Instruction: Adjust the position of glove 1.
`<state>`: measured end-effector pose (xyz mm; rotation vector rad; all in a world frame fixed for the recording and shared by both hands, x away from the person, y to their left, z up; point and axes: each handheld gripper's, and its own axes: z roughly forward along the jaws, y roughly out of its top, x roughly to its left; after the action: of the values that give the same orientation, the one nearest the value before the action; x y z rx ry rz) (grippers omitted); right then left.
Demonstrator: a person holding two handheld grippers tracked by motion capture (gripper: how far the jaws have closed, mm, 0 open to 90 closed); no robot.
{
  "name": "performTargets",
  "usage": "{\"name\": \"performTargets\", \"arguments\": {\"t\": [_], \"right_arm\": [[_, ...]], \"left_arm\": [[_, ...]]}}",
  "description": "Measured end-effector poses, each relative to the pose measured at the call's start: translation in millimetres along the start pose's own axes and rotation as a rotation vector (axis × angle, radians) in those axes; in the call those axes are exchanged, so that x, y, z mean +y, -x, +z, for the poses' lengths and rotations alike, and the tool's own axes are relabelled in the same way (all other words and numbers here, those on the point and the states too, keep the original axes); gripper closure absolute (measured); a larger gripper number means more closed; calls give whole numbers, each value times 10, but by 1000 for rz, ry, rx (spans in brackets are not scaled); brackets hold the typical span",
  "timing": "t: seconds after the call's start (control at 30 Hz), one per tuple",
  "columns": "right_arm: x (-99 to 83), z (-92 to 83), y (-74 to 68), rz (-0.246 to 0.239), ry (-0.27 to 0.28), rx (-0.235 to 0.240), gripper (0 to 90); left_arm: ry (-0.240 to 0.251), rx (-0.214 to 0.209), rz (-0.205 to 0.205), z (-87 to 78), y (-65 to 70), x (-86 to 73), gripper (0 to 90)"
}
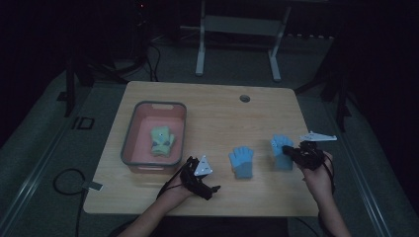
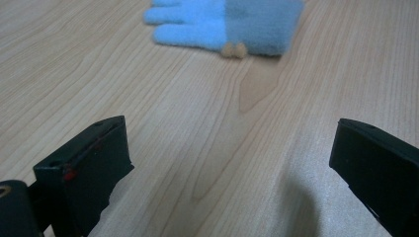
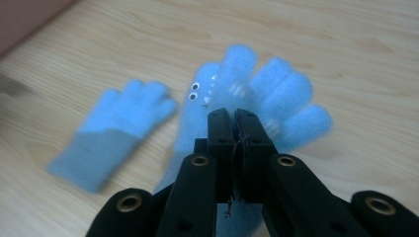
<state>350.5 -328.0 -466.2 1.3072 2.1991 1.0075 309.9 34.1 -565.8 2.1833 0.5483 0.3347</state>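
High view: a blue glove (image 1: 282, 151) is pinched by the right gripper (image 1: 292, 153) at the worktop's (image 1: 217, 118) right side; a second glove (image 1: 241, 161) lies between the hands, nearer the left gripper (image 1: 197, 178); a bin (image 1: 129, 134) sits farther left.

Left gripper view: the fingers (image 2: 94, 163) are released and empty, with the second glove (image 2: 227, 22) lying crosswise ahead.

Right gripper view: the fingers (image 3: 220, 131) are clenched on the glove (image 3: 267, 94), its fingertips pointing away.

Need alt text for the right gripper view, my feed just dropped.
The right gripper, jaws shut, pinches a blue glove with small googly eyes, its fingers fanned out beyond the black jaws. A second blue glove with a grey cuff lies flat on the wooden table to its left, blurred.
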Motion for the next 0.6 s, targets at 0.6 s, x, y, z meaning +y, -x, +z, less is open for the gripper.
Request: {"name": "performTargets", "arguments": {"t": [0.6], "right_arm": [[217,310,-641,-6,-6,69,864]], "left_arm": [[4,-2,1,-2,-5,-2,24]]}}
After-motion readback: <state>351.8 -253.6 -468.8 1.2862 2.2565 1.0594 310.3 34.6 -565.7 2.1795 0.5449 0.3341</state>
